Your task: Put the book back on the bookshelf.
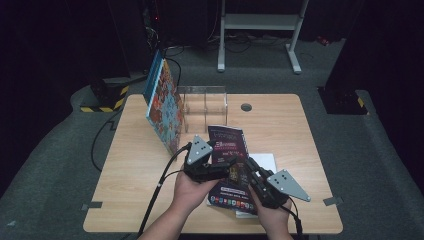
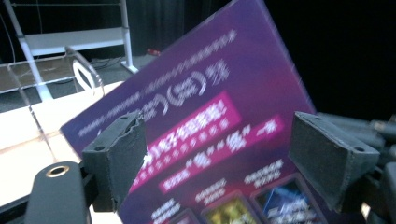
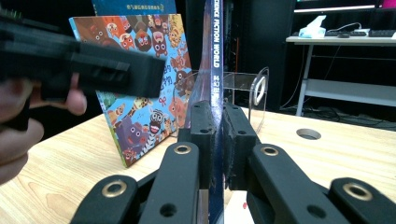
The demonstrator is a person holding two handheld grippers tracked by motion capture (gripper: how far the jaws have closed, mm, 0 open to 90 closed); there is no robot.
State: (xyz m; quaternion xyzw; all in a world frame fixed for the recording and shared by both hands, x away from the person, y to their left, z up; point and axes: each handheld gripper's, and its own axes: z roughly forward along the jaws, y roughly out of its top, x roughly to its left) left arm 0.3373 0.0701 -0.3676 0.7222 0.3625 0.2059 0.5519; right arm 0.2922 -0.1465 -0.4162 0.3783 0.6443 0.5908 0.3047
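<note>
**Purple magazine clamped by the right gripper, left jaws open around it**

At the left of the wooden table (image 1: 135, 165), a colourful picture book (image 1: 164, 107) stands on its edge and leans against the clear acrylic rack (image 1: 205, 105), which is at the far middle part of the table. In the right gripper view the cover with cartoon animals faces the camera, and the rack is seen behind it.

Next comes the left gripper (image 1: 226, 169), held in the person's left hand (image 1: 190, 190) near the front edge of the table. Its jaws stand apart. In the left gripper view the two black pads (image 2: 119, 156) are on both sides of the purple magazine (image 2: 210, 135), but they do not press on it; there is a clear gap at each side.

The purple magazine (image 1: 229, 167) is in the middle front of the table, raised up and tilted, with its printed cover turned to the left gripper. Under it a white sheet (image 1: 267, 160) lies flat on the table.

At the right, the right gripper (image 3: 218, 140) is held in the person's right hand (image 1: 272, 217). Its jaws are closed tight on the edge of the magazine, which stands upright between the two pads, as the right gripper view shows.
</note>
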